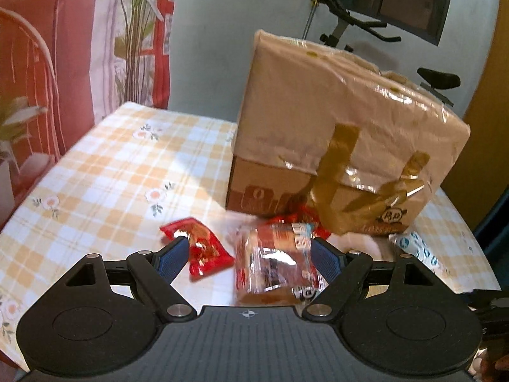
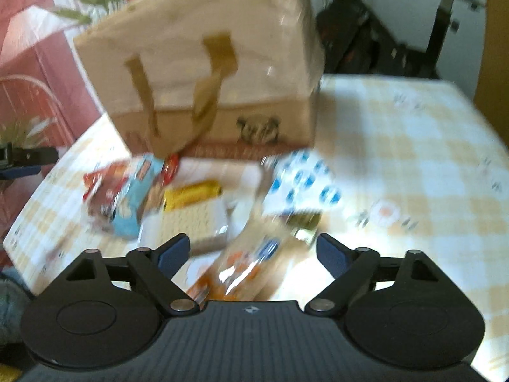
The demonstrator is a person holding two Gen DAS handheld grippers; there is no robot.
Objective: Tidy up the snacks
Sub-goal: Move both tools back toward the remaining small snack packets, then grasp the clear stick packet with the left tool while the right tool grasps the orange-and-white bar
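Note:
Snack packets lie on a checked tablecloth point(image 1: 105, 172) in front of a taped cardboard box point(image 1: 334, 127). My left gripper point(image 1: 249, 254) is open just above them. A clear-wrapped brown snack pack point(image 1: 273, 267) lies between its blue pads, and a red packet point(image 1: 203, 248) sits by the left pad. The right wrist view is blurred. My right gripper point(image 2: 253, 251) is open over an orange-printed clear pack point(image 2: 241, 267), and its pads do not press on it. Farther off lie a light blue packet point(image 2: 140, 197), a yellow packet point(image 2: 191, 195), a cream wafer pack point(image 2: 191, 222) and a white blue-dotted packet point(image 2: 302, 184).
The box point(image 2: 206, 73) stands tall right behind the packets. A white and blue packet point(image 1: 416, 248) lies at the box's right. Red-and-pink curtains and a plant point(image 1: 136, 31) stand past the table's far left edge. An exercise bike point(image 2: 445, 16) is behind the table.

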